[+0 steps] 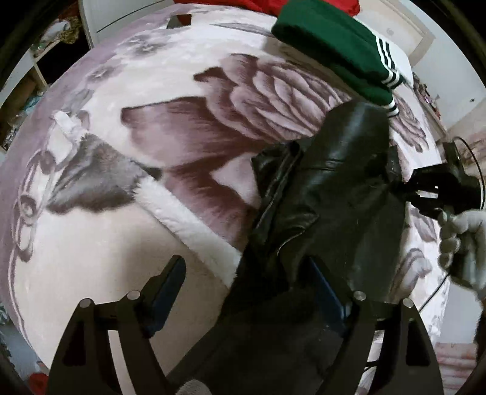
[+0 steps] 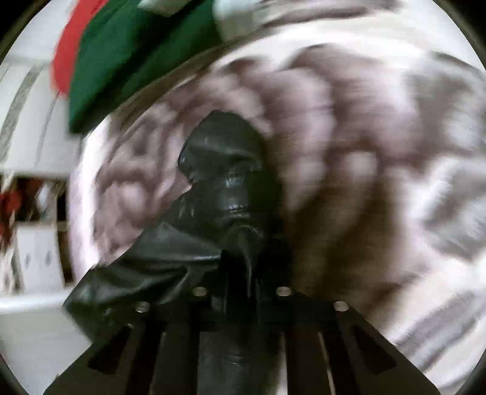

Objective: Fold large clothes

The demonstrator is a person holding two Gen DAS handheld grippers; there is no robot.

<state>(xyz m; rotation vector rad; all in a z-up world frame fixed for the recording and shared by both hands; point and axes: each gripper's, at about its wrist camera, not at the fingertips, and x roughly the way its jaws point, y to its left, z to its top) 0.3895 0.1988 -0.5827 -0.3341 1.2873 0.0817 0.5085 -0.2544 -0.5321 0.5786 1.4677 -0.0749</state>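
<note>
Bed blanket [image 1: 127, 237], floral, pale and mauve, fills both views. Black leather jacket [image 1: 340, 194] lies bunched right of centre in the left wrist view. Green striped garment [image 1: 328, 45] folded at top. Left tool [image 1: 246, 291] spread wide, jacket cloth draped between its fingers. Right tool [image 2: 243, 261] clenched on a jacket fold; surroundings blurred.

A: Support surface?
B: Bed, plush floral blanket [image 1: 127, 231] in grey-mauve.
A: What's on it?
B: Black leather jacket [image 1: 340, 194] toward the right edge. Folded green garment [image 1: 331, 45] with white stripes at the far edge, red fabric [image 1: 243, 4] just behind it.
</note>
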